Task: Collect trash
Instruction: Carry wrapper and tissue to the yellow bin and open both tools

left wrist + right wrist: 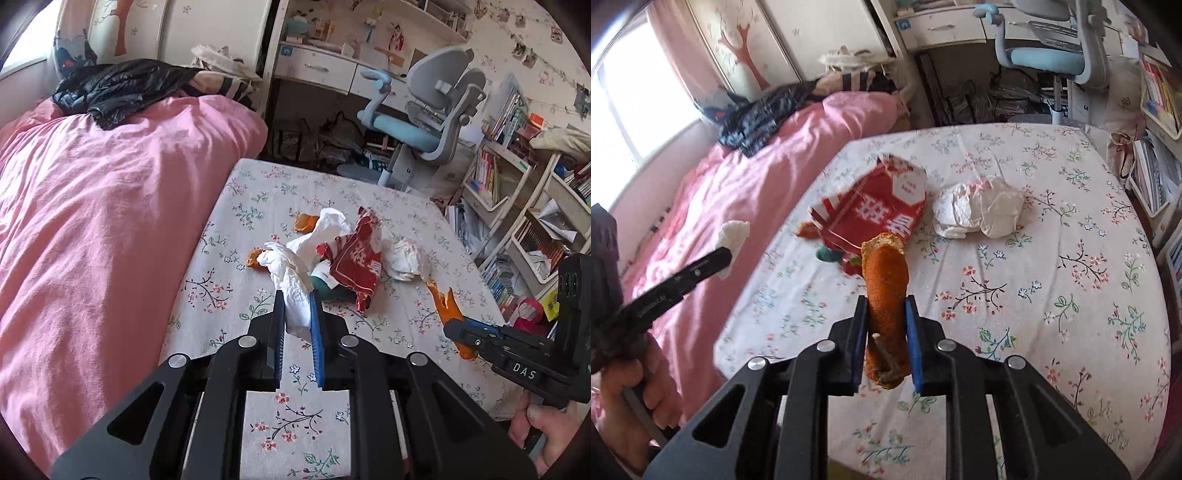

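Observation:
My left gripper is shut on a crumpled white tissue, held above the floral bed sheet. My right gripper is shut on a strip of orange peel; it shows at the right of the left wrist view. On the sheet lie a red snack wrapper, also in the right wrist view, a second white tissue, a white paper ball, a green object, and two more orange peel pieces.
A pink duvet covers the bed's left side with a black jacket on it. A blue-grey desk chair and desk stand beyond the bed. Bookshelves stand at the right.

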`<state>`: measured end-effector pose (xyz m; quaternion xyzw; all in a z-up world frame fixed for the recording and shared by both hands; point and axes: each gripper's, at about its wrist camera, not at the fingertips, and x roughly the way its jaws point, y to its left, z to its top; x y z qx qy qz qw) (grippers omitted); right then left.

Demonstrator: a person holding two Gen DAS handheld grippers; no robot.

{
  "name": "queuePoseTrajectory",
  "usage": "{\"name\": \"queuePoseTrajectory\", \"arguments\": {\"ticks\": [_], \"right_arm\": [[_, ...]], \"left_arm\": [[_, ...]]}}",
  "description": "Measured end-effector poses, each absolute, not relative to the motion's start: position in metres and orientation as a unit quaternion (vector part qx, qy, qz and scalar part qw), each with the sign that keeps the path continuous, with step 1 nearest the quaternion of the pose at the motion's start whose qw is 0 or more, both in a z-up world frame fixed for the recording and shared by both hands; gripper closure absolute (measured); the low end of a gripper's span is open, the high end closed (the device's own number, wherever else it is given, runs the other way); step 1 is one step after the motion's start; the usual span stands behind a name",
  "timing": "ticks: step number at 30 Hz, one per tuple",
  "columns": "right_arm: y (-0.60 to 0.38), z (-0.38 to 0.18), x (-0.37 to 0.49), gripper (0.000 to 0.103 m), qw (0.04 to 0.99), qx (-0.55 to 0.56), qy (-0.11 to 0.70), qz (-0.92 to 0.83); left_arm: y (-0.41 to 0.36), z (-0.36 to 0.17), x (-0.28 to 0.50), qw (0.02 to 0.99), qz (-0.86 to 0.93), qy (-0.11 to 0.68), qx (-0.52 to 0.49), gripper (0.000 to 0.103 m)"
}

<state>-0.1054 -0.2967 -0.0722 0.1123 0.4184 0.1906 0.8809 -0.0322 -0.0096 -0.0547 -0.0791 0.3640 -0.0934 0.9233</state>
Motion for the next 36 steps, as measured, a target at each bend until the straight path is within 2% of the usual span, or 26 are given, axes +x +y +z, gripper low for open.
{"name": "queuePoseTrajectory", "arguments": {"ticks": [12,27,30,31,36], "right_arm": [[-0.291,-0.058,-0.163,0.083,0.882,0.127,0.392,0.229],[-0.249,-0.115,-0.246,0.082,0.835,0.081,0.476,0.263],[-0.245,-0.127,-0.252,0.077,0.821,0.071,0.502,0.262],[-0.246,-0.130,-0.254,0.071,0.819,0.070,0.507,0.259],[-0.264,-0.110,-0.258,0.052,0.850,0.089,0.464,0.233]], "left_arm": [[-0.034,-0.034,-0.100,0.932,-0.135,0.335,-0.038,0.091],[-0.060,-0.049,-0.148,0.922,-0.155,0.355,-0.005,0.091],[-0.059,-0.052,-0.155,0.920,-0.156,0.360,-0.004,0.091],[-0.060,-0.054,-0.159,0.918,-0.157,0.363,-0.004,0.091],[-0.062,-0.062,-0.174,0.910,-0.167,0.378,-0.009,0.091]]}}
